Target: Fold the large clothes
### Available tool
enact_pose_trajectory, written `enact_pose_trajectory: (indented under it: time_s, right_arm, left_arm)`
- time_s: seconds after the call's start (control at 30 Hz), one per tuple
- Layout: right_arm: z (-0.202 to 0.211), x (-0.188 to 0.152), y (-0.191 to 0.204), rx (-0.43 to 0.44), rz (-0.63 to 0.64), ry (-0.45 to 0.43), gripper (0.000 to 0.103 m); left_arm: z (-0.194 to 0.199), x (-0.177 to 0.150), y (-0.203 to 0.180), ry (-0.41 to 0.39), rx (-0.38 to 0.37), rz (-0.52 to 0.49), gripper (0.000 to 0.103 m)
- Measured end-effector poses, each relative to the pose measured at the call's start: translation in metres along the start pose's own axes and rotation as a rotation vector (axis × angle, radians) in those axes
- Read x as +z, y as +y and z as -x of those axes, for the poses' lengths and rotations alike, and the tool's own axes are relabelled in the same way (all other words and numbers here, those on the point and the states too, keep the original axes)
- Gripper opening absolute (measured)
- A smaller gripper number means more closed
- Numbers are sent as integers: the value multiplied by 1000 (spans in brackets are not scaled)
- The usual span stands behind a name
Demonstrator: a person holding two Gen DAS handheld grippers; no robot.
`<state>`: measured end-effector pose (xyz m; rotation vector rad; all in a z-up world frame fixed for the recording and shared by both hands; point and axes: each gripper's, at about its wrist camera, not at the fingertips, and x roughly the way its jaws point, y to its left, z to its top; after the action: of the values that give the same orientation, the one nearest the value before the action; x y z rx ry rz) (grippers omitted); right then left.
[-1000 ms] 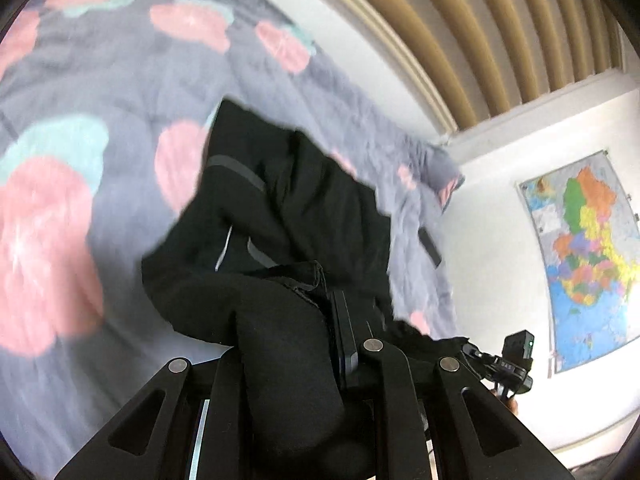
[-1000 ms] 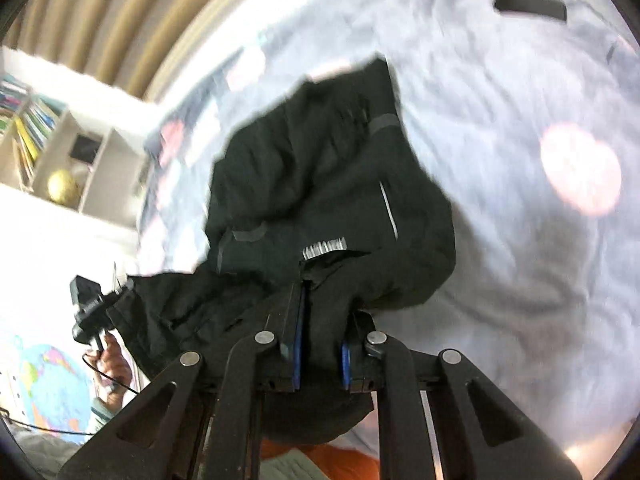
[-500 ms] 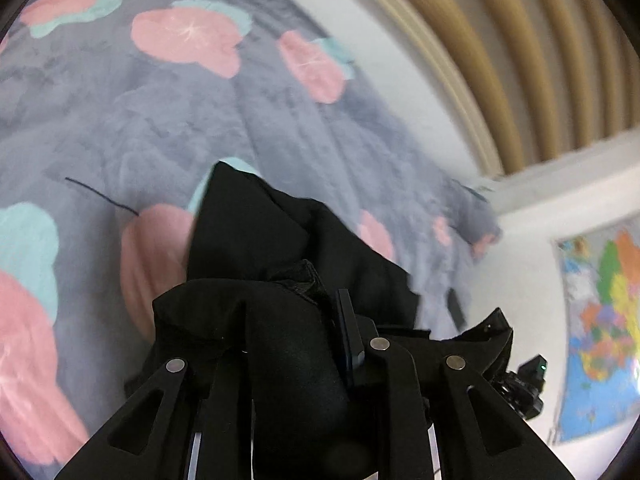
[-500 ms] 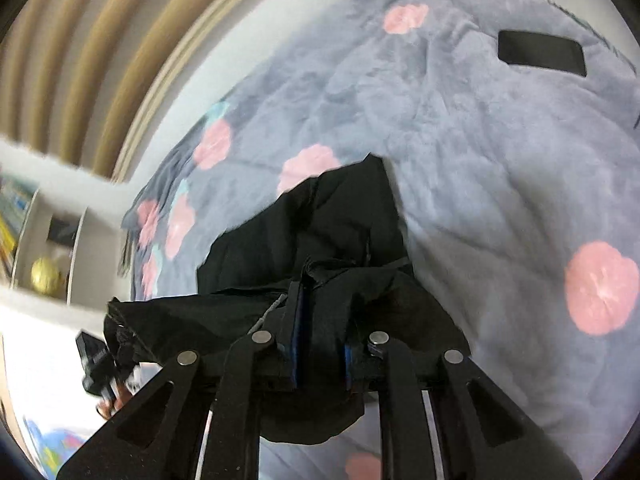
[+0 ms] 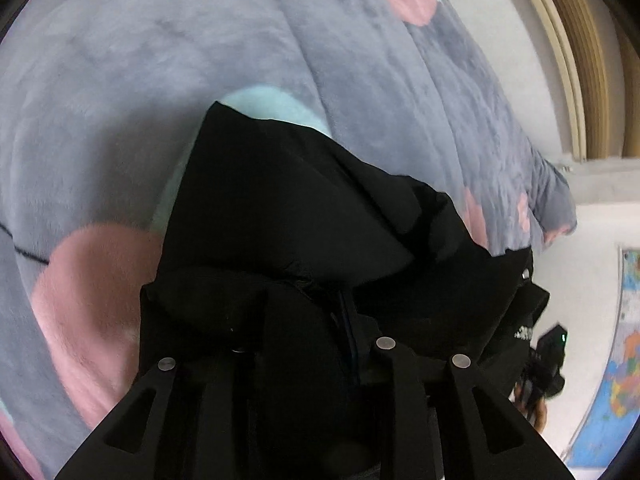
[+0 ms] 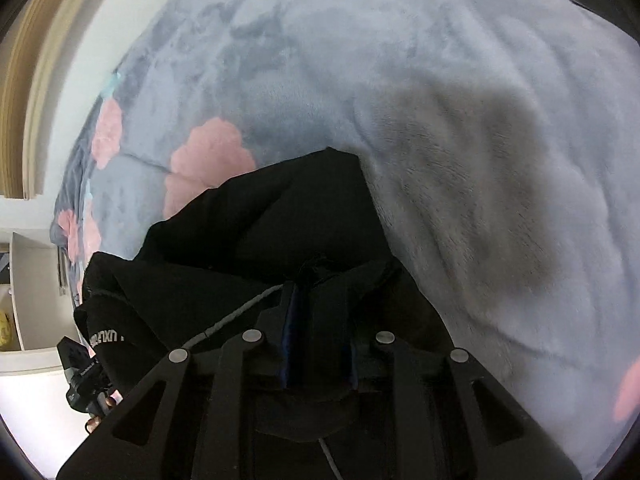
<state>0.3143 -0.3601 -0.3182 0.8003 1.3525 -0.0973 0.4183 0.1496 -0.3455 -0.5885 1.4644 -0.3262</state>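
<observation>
Closest to the left wrist camera, the left tongs [image 5: 304, 316] are clamping a bunched fold of the black garment [image 5: 288, 208], the cloth swallowing the gap between the two fingers so that only the blue-edged pad of one finger [image 5: 352, 336] is showing through. From that grip the garment is spreading forward and away, its far corner lying on the grey blanket [image 5: 160, 64] just over a mint patch and beside a large pink flower. In the right wrist view the right tongs [image 6: 318, 304] are likewise pinching the garment's edge [image 6: 280, 216] in a narrow hold, with blue pad strips flanking the trapped fabric and a thin grey cord [image 6: 236, 316] running off to the left from the grip. The cloth is stretching sideways between the two grips: a panel bearing white lettering [image 6: 102, 338] is hanging toward the other tongs, whose black body and the hand behind it are visible at the lower left of this view, while the same lettering [image 5: 524, 334] is appearing at the right of the left wrist view. Beyond the garment the flowered blanket is covering the bed out to a white wall [image 5: 516, 32], a wall map [image 5: 612, 392] and a white shelf [image 6: 32, 292].
</observation>
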Motion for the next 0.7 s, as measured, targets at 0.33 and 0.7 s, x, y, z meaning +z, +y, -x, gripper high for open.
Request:
enact_pose_trajectory:
  time_s: [0.33,0.7]
  right_arm:
    - [72,-12,8,62,87,-28,28]
    - [130,-41,21,-46,195,-183,67]
  left_arm:
    - [94,-18,-6,65,-123,-159,51]
    - [169,-53,13,-114,-63,-193,80]
